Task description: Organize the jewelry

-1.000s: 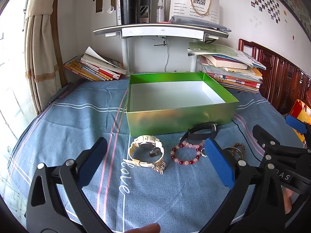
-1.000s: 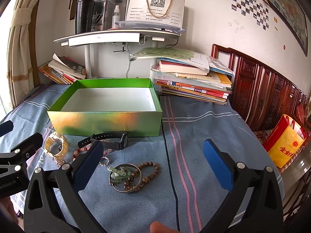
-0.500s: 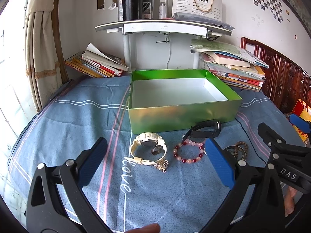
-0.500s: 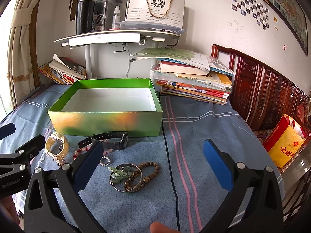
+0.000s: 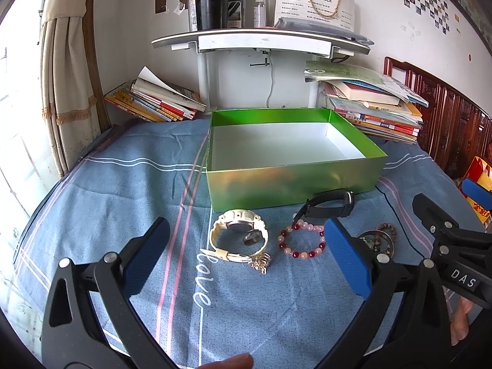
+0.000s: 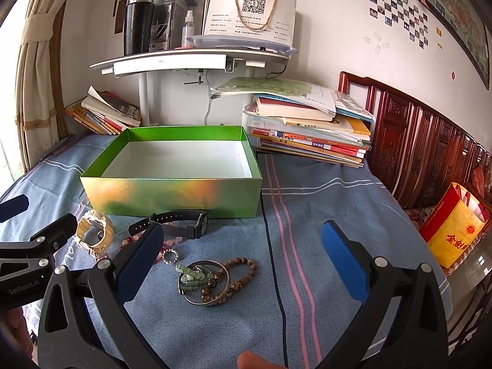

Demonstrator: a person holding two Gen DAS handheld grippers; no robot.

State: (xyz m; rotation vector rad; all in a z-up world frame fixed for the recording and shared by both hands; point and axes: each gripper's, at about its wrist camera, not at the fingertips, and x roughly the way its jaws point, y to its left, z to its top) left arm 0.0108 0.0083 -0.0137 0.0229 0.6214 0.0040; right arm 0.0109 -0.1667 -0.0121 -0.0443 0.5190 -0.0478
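Observation:
An empty green box (image 5: 295,181) (image 6: 172,196) stands on the blue cloth. In front of it lie a cream watch (image 5: 238,235) (image 6: 93,229), a black watch (image 5: 329,206) (image 6: 181,224), a pink and red bead bracelet (image 5: 303,241), a small gold piece (image 5: 259,263), and a silver bangle with green and brown beads (image 6: 209,281) (image 5: 376,240). My left gripper (image 5: 246,256) is open above the cloth, just short of the cream watch. My right gripper (image 6: 243,261) is open, just short of the bangle pile.
Book stacks lie behind the box at the left (image 5: 156,101) and right (image 6: 310,132). A white shelf stand (image 5: 261,40) holds a black flask and a paper bag. A wooden bed frame (image 6: 430,144) and a yellow bag (image 6: 452,230) are at the right.
The left wrist view has tilted down a little and drawn slightly back from the box. The right gripper and the jewelry have hardly moved. Both stay open.

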